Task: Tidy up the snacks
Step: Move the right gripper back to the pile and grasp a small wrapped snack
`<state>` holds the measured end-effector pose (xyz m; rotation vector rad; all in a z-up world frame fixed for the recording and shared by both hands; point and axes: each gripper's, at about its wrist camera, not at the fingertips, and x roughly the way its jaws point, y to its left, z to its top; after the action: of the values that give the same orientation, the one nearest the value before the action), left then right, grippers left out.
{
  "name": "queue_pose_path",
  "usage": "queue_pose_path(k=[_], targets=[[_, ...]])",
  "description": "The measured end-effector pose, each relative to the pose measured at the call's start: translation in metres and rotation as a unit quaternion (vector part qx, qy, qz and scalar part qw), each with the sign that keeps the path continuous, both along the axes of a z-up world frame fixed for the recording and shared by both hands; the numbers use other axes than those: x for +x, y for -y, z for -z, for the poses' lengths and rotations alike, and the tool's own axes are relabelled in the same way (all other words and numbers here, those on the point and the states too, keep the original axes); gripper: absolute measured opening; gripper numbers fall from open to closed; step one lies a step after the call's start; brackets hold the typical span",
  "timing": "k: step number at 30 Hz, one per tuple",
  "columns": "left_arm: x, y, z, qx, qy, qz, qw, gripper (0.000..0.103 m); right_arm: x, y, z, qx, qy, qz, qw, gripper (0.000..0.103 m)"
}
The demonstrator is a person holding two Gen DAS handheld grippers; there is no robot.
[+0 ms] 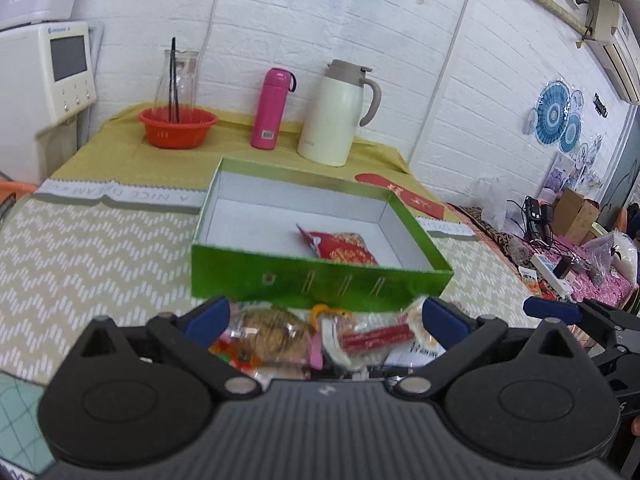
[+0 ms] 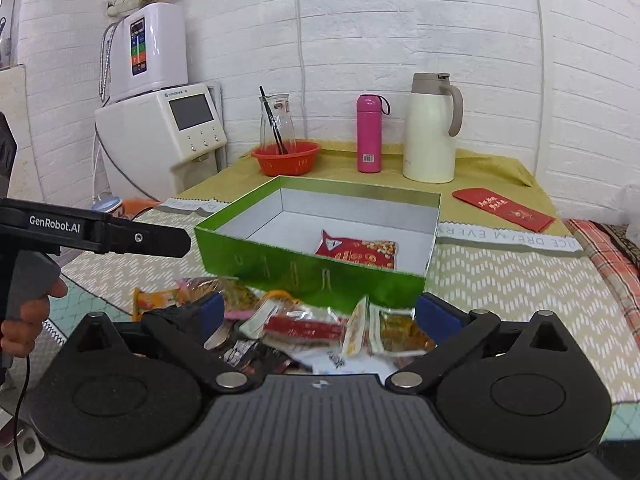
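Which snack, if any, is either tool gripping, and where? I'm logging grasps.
None. The left tool and right tool are both open above the loose snack pile.

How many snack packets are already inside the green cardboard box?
1: a red patterned snack packet lies on the floor of the green cardboard box, toward its near right. The near wall may hide others.

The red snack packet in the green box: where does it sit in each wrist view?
Left wrist: red snack packet lies on the box floor, just right of centre.
Right wrist: same packet, near the front wall, right of centre.
Shared landmark: the pink bottle behind the green box.
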<state>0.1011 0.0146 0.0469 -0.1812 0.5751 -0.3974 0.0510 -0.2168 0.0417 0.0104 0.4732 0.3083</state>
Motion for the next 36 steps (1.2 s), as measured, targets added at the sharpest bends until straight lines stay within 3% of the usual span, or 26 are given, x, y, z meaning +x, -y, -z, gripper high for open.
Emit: queue_pose_path(k=[6, 12, 23, 30, 32, 34, 36], targets=[[-0.035, -0.028, 0.035, -0.019, -0.039, -0.038, 0.9983, 0.102, -0.038, -0.012, 0.026, 0.039, 0.017, -0.006, 0.999, 0.103], [-0.050, -0.048, 0.060, -0.024, -0.062, -0.047, 0.9967, 0.102, -0.044, -0.043, 0.041, 0.043, -0.017, -0.058, 0.997, 0.103], [-0.055, -0.075, 0.064, -0.049, -0.058, -0.061, 0.9953, 0.102, -0.011, -0.135, 0.061, -0.060, -0.007, -0.088, 0.994, 0.103], [-0.039, -0.081, 0.050, -0.060, -0.041, -0.044, 0.9964, 0.102, 0.012, -0.151, 0.072, -0.089, -0.009, -0.075, 0.993, 0.103], [-0.033, -0.076, 0.043, -0.056, -0.030, -0.033, 0.9974, 0.102, 0.005, -0.144, 0.067, -0.081, 0.005, -0.077, 0.994, 0.050], [-0.024, -0.069, 0.038, -0.055, -0.025, -0.017, 0.9980, 0.102, 0.003, -0.136, 0.065, -0.066, -0.010, -0.091, 0.994, 0.031], [-0.015, -0.061, 0.034, -0.052, -0.025, -0.003, 0.9983, 0.102, -0.001, -0.130, 0.065, -0.063, -0.019, -0.103, 0.993, 0.023]])
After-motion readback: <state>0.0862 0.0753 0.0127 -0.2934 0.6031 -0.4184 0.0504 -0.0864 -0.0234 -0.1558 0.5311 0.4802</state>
